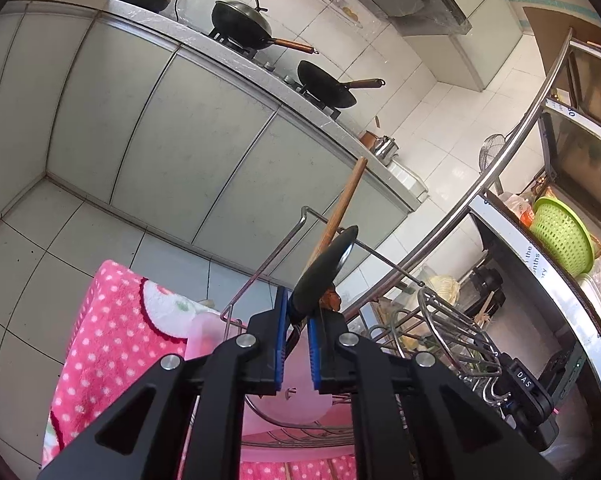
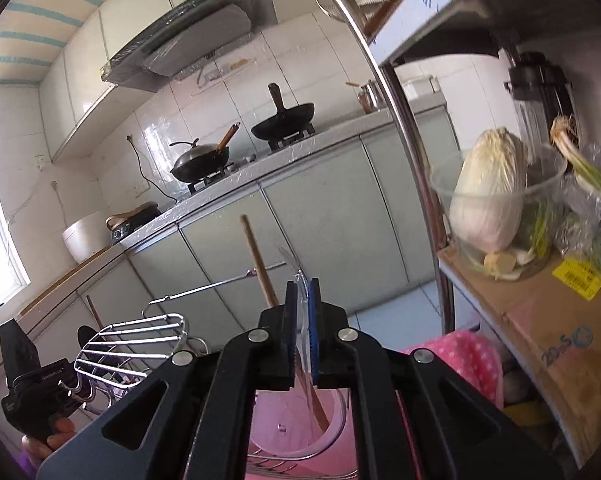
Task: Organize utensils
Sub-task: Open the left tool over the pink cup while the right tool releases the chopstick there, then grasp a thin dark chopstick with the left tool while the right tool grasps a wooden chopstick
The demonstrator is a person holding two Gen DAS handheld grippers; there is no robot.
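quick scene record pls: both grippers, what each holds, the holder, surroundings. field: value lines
left gripper: around a black spoon-like utensil; whether the pads press it is unclear
right gripper: shut on a clear plastic utensil
holder: pink cup below both grippers, in a wire rack
in cup: wooden-handled utensil, leaning
under rack: pink dotted towel
background: two woks on the stove
shelf, right wrist view: cabbage in a clear bowl
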